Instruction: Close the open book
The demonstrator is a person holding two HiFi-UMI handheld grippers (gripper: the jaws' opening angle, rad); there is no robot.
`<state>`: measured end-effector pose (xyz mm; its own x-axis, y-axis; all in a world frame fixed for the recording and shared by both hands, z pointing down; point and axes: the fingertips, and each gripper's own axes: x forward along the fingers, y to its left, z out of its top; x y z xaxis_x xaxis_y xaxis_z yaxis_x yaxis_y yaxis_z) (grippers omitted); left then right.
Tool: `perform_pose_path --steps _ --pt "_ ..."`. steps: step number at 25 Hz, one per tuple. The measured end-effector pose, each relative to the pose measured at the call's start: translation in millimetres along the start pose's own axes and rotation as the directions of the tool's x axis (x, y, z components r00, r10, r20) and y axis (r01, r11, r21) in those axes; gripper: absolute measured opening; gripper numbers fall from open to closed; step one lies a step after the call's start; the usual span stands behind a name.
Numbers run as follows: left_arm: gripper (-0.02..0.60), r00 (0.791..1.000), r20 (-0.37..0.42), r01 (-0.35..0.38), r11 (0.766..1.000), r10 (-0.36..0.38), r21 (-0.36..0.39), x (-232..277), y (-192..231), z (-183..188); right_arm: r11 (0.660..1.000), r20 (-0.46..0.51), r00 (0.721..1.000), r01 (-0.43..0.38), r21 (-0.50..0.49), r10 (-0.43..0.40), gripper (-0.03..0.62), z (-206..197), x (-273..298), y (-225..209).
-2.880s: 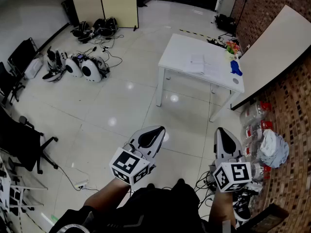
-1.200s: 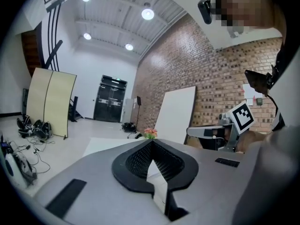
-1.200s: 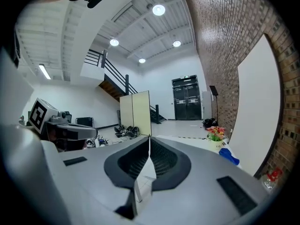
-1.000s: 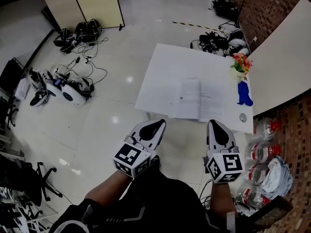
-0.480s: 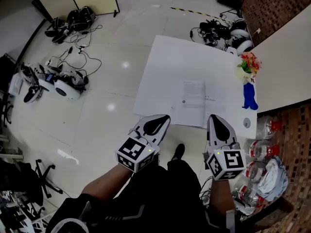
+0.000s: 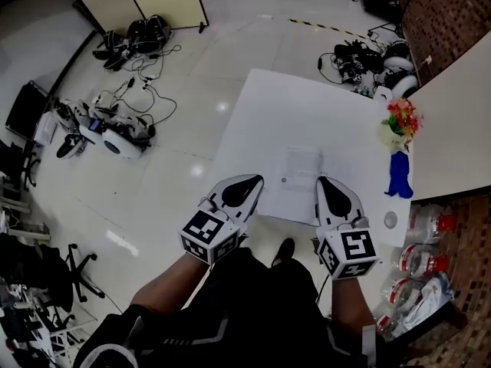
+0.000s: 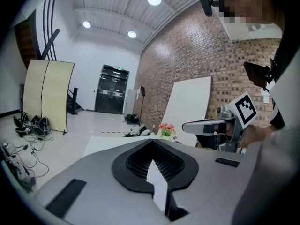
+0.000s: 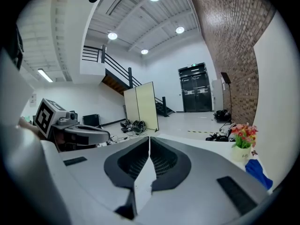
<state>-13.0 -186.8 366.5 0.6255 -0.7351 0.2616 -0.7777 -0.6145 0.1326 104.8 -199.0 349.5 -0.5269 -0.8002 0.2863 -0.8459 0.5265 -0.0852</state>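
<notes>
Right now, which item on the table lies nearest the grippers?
The open book, flat at the near edge of the table; the flower pot, blue object and small disc sit farther right.

I find no word or number that I can read. The open book [image 6: 301, 173], lying by the near edge of the desk [image 6: 261, 106], carries lines of print, but they are too small to make out. The cubes on my left tool [image 6: 252, 182] and right tool [image 6: 328, 184] bear only black-and-white square markers, no letters. A small greenish sign [image 8: 191, 66] above the dark double door [image 8: 194, 89] is too small to read.
</notes>
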Motion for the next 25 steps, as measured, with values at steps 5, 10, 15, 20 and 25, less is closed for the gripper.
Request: perform_pose_path --steps 5,10,15,20,25 --pt "-0.006 0.999 -0.029 -0.029 0.999 0.027 -0.041 12.0 15.4 -6.8 0.999 -0.078 0.997 -0.013 0.037 0.016 0.003 -21.6 28.7 -5.5" --pt "-0.006 0.995 -0.101 0.012 0.999 -0.017 -0.050 20.1 38.5 -43.2 0.997 -0.197 0.979 0.061 0.045 -0.051 0.006 -63.1 68.5 2.6" --pt "-0.006 0.974 -0.215 0.051 0.996 -0.066 -0.072 29.6 62.7 -96.1 0.987 -0.401 0.908 0.151 0.047 -0.120 0.115 -136.3 105.0 17.7" --pt "-0.006 0.947 -0.293 0.101 0.988 -0.130 -0.114 35.2 80.4 -141.7 0.980 -0.558 0.812 0.199 -0.016 -0.173 0.217 -204.6 134.3 36.4" --pt "-0.006 0.937 -0.303 0.134 0.981 -0.173 -0.143 31.3 101.8 -157.8 0.954 -0.628 0.723 0.275 -0.122 -0.289 0.222 -242.1 147.8 37.4"
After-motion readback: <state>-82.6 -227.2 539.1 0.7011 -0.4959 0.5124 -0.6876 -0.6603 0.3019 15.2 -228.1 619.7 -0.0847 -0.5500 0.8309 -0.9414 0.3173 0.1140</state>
